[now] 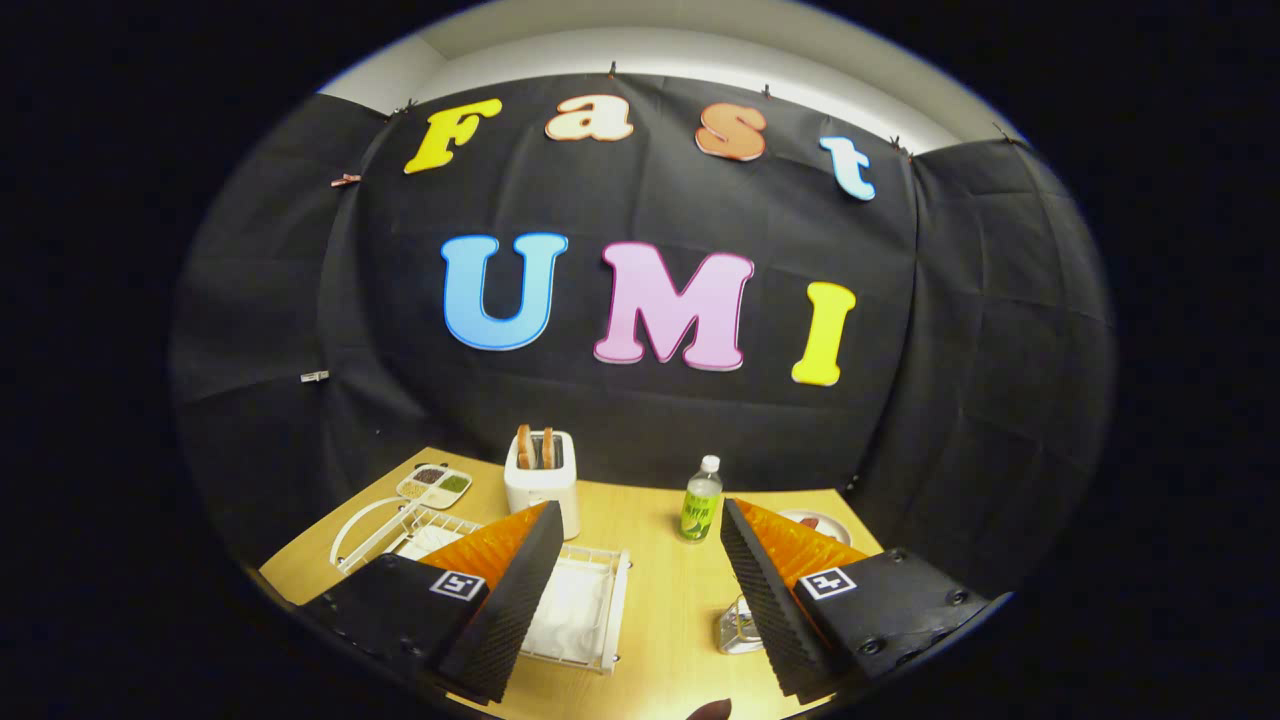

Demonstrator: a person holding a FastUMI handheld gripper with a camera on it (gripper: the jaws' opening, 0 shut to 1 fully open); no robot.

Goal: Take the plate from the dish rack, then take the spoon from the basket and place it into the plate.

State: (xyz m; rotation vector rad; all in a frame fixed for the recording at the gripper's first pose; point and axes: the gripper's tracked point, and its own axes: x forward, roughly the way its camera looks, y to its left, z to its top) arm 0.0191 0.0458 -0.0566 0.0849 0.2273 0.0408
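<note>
A staged kitchen booth: black cloth wall (640,400) behind a wooden table (660,600) (toaster (541,480), dish rack (590,610), bottle (702,500)), gripper (640,600) fingers apart.

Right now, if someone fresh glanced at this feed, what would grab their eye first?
Probably the gripper, its two orange-and-black fingers spread wide open with nothing between them, held above the wooden table. Next, the white toaster with two slices of bread sticking up, beyond the left finger, and the green-labelled bottle just ahead of the right finger. The white dish rack lies under the left finger.
</note>
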